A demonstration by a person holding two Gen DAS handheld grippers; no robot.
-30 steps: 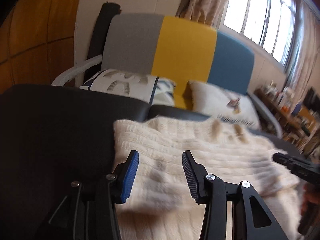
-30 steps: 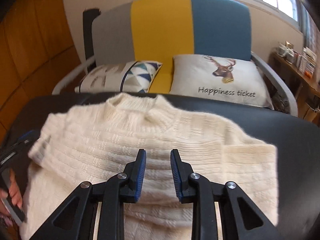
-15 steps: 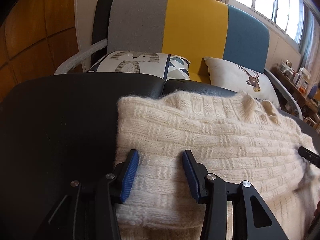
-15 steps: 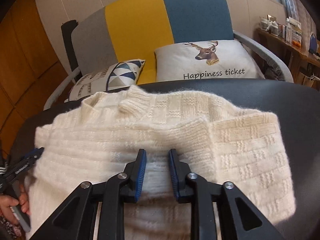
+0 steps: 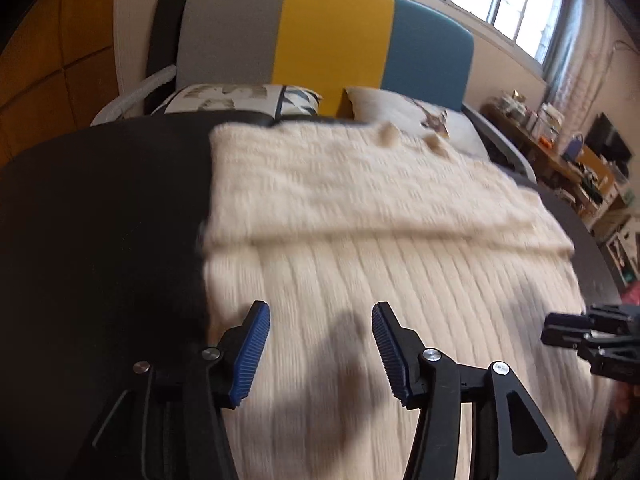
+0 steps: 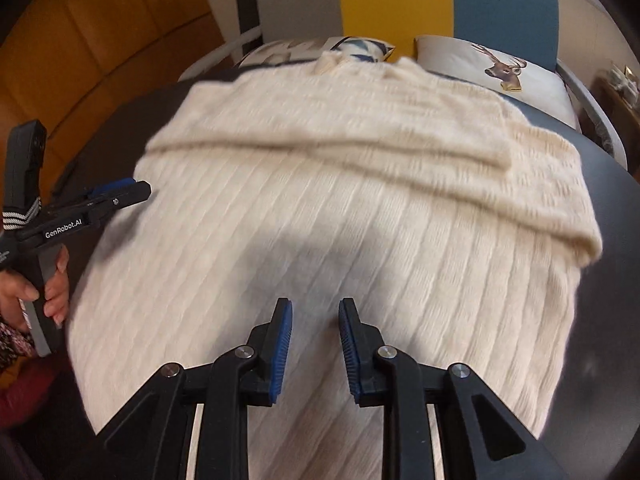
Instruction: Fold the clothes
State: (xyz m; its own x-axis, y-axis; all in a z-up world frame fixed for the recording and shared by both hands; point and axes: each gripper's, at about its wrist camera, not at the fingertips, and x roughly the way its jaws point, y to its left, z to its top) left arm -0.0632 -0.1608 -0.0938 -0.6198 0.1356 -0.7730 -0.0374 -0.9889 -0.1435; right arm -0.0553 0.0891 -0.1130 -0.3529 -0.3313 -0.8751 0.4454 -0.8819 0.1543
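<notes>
Both tongs are pulling back and rising, showing more of the sweater (image 6: 332, 208) lying on the black table (image 5: 100, 220). Left gripper (image 5: 320, 344) and right gripper (image 6: 315, 344) are hanging open, empty. Sleeves are lying folded across the chest; the lengthwise fold is remaining.

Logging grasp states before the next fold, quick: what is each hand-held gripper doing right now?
Left hand-held gripper: open, holding nothing, over the sweater.
Right hand-held gripper: open, holding nothing.

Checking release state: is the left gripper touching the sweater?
Cannot tell. In the left wrist view the left gripper is open over the sweater, nothing between its fingers, but motion blur hides any gap or contact below. The right wrist view is no clearer.
</notes>
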